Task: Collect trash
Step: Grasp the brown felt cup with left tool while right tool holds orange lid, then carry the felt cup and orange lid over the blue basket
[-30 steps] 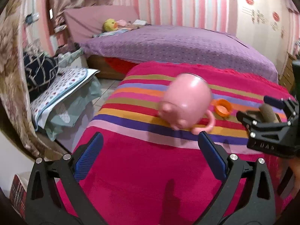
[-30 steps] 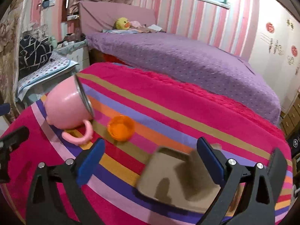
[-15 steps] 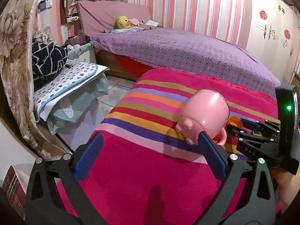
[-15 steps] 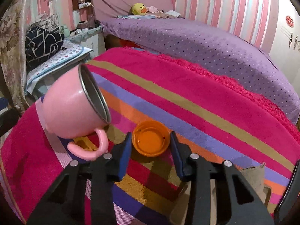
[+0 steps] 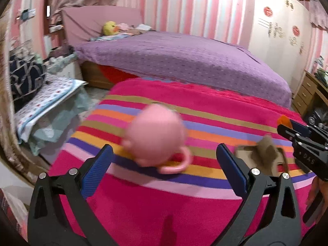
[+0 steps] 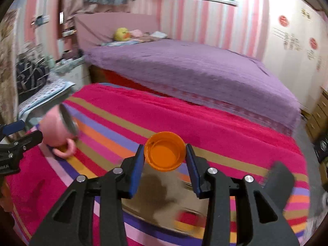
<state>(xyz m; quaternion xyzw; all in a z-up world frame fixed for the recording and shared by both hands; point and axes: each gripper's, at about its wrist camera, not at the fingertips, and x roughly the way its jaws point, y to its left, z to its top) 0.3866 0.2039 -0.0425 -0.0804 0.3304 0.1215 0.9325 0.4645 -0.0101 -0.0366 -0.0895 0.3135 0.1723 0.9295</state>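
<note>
The right gripper (image 6: 165, 164) clamps an orange cap (image 6: 165, 151) between its blue pads, held above the striped pink blanket (image 6: 225, 131) in the foreground. The left gripper (image 5: 164, 164) hangs with jaws wide and empty, a tipped pink mug (image 5: 155, 137) lying beyond its tips at the blanket's left. A flattened cardboard piece (image 6: 164, 194) lies near, under the cap. The cap is pinched only at its rim: a jolt or slackened squeeze could send it rolling off the blanket.
</note>
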